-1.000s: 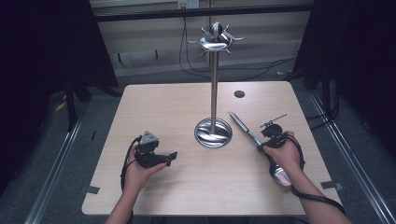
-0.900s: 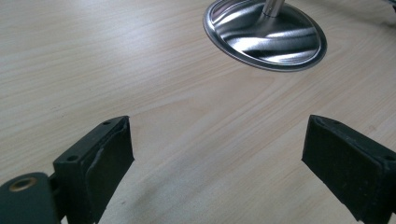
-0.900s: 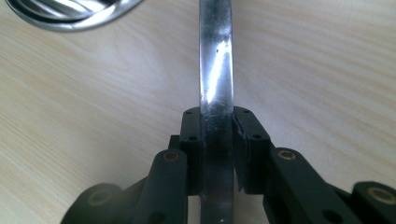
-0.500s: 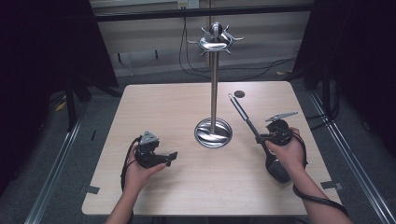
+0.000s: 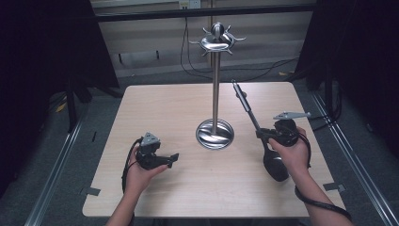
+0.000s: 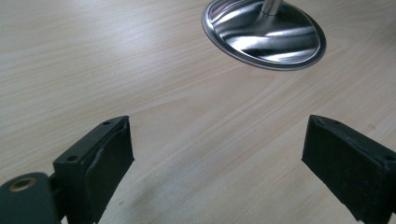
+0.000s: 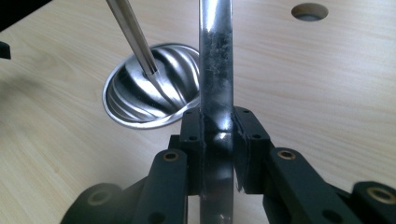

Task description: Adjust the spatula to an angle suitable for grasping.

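**High view: right gripper holds a long metal utensil beside a steel hanging stand**

High view: a pale wooden table [image 5: 188, 188] carries a polished steel utensil stand [image 5: 215, 84], a tall pole rising from a round ribbed base [image 5: 215, 134] to a crown of hooks at the top. The right gripper [image 5: 264, 134], in the person's right hand [image 5: 291, 153], is clamped on a long metal utensil [image 5: 245, 106]. Its slim handle slants up and away toward the pole, without touching it. A dark rounded end of the utensil sits low beside the wrist, at the near right of the table.

In the right gripper view, both black pads press against the utensil's shiny flat stem [image 7: 215, 70], with the stand's base behind it.

The left gripper [image 5: 173, 159] rests low over the table's near left, well apart from the stand. In the left gripper view its jaws stand wide apart with only bare wood between them.
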A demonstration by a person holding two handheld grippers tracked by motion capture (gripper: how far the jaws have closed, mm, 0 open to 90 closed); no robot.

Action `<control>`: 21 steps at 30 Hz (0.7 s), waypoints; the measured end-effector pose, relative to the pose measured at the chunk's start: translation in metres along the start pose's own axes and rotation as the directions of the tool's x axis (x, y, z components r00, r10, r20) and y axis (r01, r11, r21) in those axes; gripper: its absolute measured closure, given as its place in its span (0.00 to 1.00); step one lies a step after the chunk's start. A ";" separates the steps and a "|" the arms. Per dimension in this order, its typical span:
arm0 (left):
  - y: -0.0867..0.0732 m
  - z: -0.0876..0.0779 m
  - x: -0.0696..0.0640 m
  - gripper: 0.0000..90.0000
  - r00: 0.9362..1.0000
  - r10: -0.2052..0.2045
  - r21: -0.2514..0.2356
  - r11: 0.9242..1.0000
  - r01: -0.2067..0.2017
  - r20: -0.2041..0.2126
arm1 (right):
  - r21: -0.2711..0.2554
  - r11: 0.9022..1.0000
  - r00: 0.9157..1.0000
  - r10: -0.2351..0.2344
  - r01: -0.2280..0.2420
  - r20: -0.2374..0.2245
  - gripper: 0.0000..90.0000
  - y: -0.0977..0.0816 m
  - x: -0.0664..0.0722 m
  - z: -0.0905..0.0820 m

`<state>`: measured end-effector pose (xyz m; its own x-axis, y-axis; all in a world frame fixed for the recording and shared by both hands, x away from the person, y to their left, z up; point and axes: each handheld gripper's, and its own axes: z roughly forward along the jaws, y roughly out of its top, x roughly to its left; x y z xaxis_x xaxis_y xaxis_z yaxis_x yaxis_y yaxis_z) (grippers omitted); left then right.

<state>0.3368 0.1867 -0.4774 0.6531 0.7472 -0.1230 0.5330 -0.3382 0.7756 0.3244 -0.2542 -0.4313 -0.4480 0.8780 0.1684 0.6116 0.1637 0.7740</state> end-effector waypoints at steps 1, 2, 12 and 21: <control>0.000 0.000 0.000 0.09 1.000 0.002 0.001 1.000 -0.002 0.000 | -0.010 1.000 1.000 -0.004 0.004 -0.002 0.84 0.000 0.000 -0.001; 0.000 -0.001 0.000 0.09 1.000 0.005 0.002 1.000 -0.005 0.000 | -0.020 1.000 1.000 0.003 -0.003 -0.005 0.84 0.000 0.000 -0.002; 0.000 0.000 0.000 0.09 1.000 0.006 0.002 1.000 -0.006 0.001 | -0.115 0.993 0.999 0.026 -0.030 -0.033 0.84 0.000 0.001 -0.014; 0.000 0.001 0.000 0.09 1.000 0.001 0.003 1.000 -0.001 0.003 | -0.168 0.985 0.998 0.028 -0.036 -0.052 0.84 0.001 0.002 -0.020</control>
<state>0.3372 0.1860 -0.4784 0.6552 0.7451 -0.1245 0.5340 -0.3403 0.7740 0.3111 -0.2611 -0.4185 -0.4641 0.8577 0.2214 0.5091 0.0538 0.8590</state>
